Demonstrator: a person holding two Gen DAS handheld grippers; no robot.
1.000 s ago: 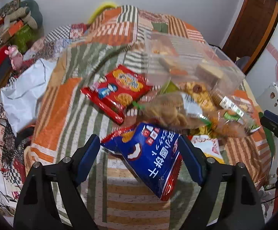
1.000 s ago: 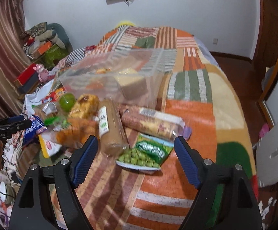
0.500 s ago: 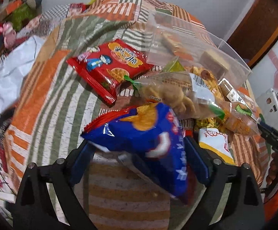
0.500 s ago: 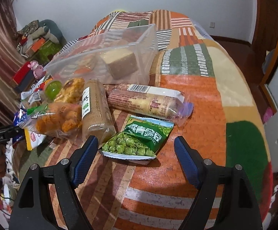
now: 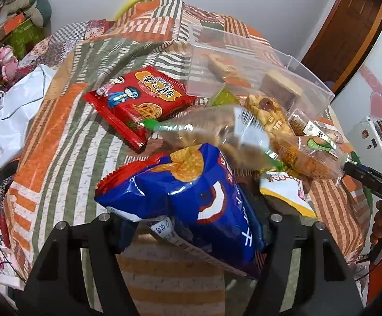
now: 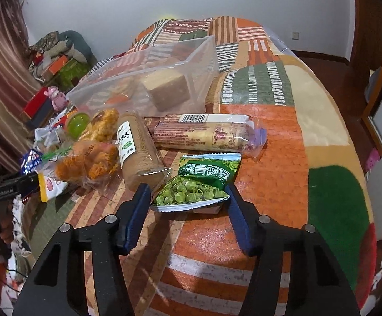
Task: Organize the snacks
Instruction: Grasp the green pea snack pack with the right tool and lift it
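Snacks lie piled on a patchwork quilt in front of a clear plastic box (image 5: 243, 60) (image 6: 164, 60). My left gripper (image 5: 193, 226) has a blue snack bag (image 5: 191, 189) bunched between its closing jaws; the bag hides the pads. Beyond it lie a red cracker bag (image 5: 138, 97) and a blurred clear bag of brown snacks (image 5: 217, 129). In the right wrist view, my right gripper (image 6: 188, 197) is closing on a green pea packet (image 6: 204, 181), and both blue pads (image 6: 141, 205) touch its side edges. The packet's near edge curls up.
A long wrapped roll (image 6: 206, 134), a brown biscuit tube (image 6: 135, 152) and a bag of orange fried snacks (image 6: 88, 160) lie just past the pea packet. A yellow-white packet (image 5: 283, 189) sits right of the blue bag. Boxes and soft toys (image 6: 56, 60) stand left of the bed.
The left jaws closed in on the blue bag, which rose and crumpled. The right gripper moved up to the pea packet and its jaws narrowed onto it.
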